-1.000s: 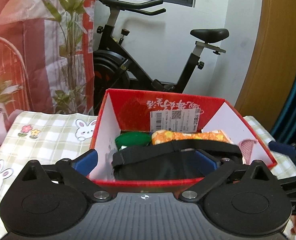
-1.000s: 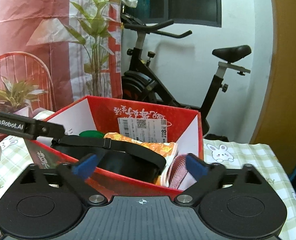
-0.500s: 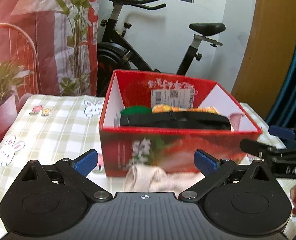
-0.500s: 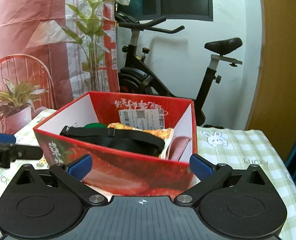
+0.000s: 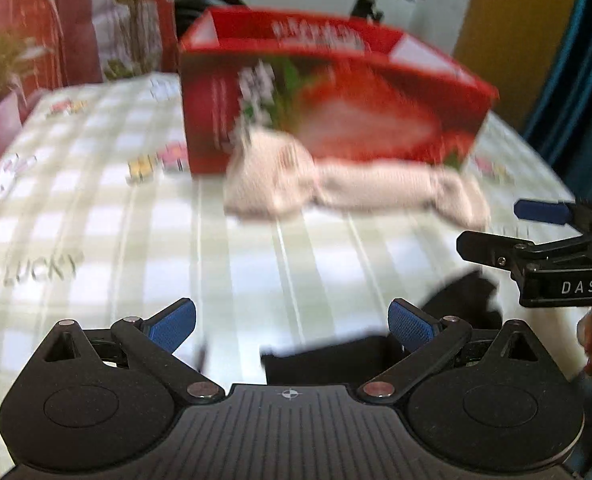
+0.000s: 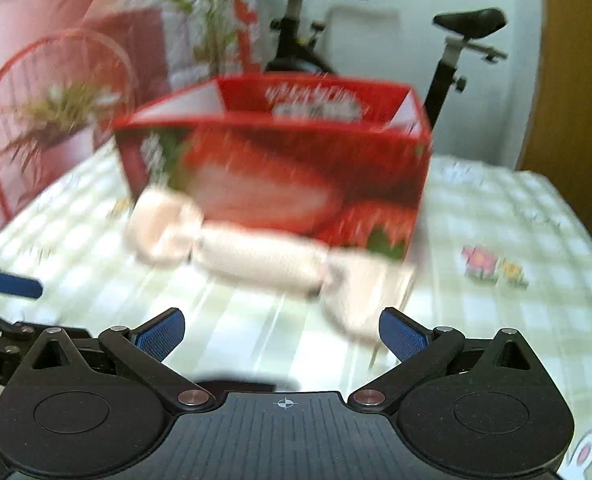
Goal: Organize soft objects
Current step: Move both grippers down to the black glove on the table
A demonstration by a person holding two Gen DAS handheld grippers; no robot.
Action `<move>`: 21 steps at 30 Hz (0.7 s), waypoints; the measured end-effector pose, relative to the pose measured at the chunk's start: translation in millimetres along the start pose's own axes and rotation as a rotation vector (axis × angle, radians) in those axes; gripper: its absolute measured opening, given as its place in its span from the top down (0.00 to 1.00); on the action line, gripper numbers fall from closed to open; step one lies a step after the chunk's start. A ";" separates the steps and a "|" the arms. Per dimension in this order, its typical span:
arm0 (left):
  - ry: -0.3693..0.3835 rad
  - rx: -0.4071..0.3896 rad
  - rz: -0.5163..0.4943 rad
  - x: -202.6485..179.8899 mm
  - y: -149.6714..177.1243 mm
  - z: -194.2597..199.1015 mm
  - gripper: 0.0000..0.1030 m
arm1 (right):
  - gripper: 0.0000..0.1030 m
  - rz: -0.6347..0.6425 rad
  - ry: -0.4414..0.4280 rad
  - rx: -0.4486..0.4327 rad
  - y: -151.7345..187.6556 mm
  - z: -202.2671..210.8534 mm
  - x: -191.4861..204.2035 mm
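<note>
Both views motion-blurred. Red cardboard box printed with strawberries (image 5: 332, 100) stands on the worktop covered by a green-and-white checked cloth (image 5: 108, 240). Behind it: black exercise bike (image 6: 452, 40), potted plant (image 6: 56, 120), red wire chair back (image 6: 52, 92), red-and-white backdrop with printed leaves.

Beige knitted soft item, long and rumpled (image 5: 344, 184), lies on the cloth just in front of the box, touching or nearly touching its front wall. Its long axis runs left to right along that wall; the left end is bunched and rises against the box, the right end droops toward the near edge. Black fabric item (image 5: 456, 308) lies nearer, partly hidden behind the left hand-held gripper (image 5: 292, 324); its shape is unclear.

Left hand-held gripper: fingers spread wide, nothing between them. Right hand-held gripper (image 6: 280, 332): likewise spread, empty, the beige item's right end just ahead of its right finger. Nothing stands between either gripper and the beige item.

Change from half a second ago: both cameras have dropped and tilted down; box contents no longer visible, the worktop in front now fills the view. A second ago the left gripper was over the box.
</note>
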State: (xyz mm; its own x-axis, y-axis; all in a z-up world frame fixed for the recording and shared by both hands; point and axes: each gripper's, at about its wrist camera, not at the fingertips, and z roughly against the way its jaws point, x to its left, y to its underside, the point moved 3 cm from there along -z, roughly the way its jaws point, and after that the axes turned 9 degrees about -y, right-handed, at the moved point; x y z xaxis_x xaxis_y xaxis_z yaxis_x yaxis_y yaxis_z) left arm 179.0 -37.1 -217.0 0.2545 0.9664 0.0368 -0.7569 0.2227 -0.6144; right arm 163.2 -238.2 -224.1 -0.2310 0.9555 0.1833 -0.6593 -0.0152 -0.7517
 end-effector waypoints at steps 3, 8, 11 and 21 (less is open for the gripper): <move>0.000 0.028 -0.013 -3.4 11.6 -5.3 0.00 | 0.00 0.009 -0.015 0.045 17.5 -2.2 7.4; 0.008 0.033 -0.018 -6.0 19.9 -10.7 0.00 | 0.00 -0.002 -0.020 0.076 30.0 -8.3 10.6; 0.024 0.046 -0.019 -8.4 27.9 -15.0 0.00 | 0.00 -0.008 -0.017 0.085 33.8 -12.5 9.2; -0.004 -0.002 -0.044 -11.8 27.7 -18.3 0.00 | 0.00 -0.023 -0.016 0.066 40.6 -16.4 5.5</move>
State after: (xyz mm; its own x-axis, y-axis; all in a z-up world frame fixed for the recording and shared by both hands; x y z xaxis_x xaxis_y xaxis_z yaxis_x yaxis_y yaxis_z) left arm 166.0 -44.6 -248.8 0.2847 0.9563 0.0672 -0.7437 0.2645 -0.6139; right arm 147.0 -228.7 -263.9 -0.2262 0.9509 0.2111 -0.7104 -0.0128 -0.7036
